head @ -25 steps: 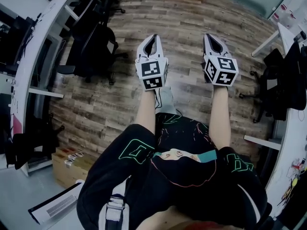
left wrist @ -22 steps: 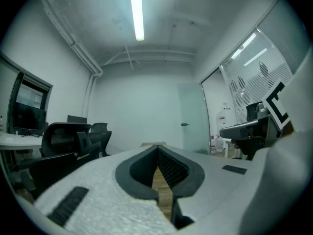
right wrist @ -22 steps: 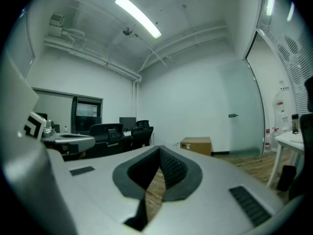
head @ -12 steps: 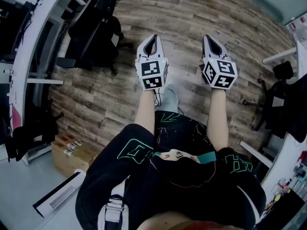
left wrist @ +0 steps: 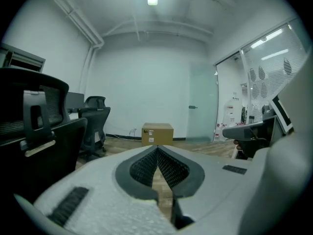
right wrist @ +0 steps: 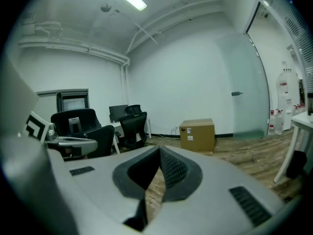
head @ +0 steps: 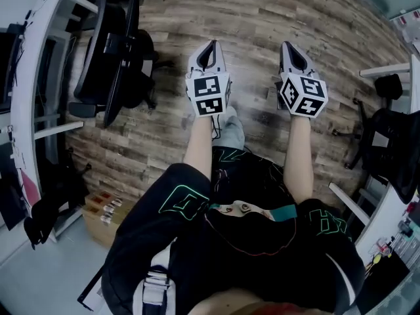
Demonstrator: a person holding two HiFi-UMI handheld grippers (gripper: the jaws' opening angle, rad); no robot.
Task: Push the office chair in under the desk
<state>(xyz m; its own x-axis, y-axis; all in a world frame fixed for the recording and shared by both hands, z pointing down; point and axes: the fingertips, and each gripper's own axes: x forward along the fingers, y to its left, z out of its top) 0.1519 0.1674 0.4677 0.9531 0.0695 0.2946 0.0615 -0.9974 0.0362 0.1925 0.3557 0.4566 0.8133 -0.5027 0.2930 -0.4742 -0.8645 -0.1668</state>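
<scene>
1. Approach stage, by my judgement: the left gripper [head: 210,50] and right gripper [head: 290,52] both had their jaws pressed together and empty.
2. The office chair [head: 108,58] stood by the desk [head: 29,77] edge, well apart from both grippers.
3. Next move: turn towards it and set the closed jaws on its backrest.
4. How far its seat already sat under the desk was hard to make out, and possibly the right-hand chair [head: 394,133] was meant.

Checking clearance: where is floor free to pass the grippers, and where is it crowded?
Free: the wood floor ahead, between the left chairs and the right chair. Crowded: along the left desk, with chairs and a box beside.
</scene>
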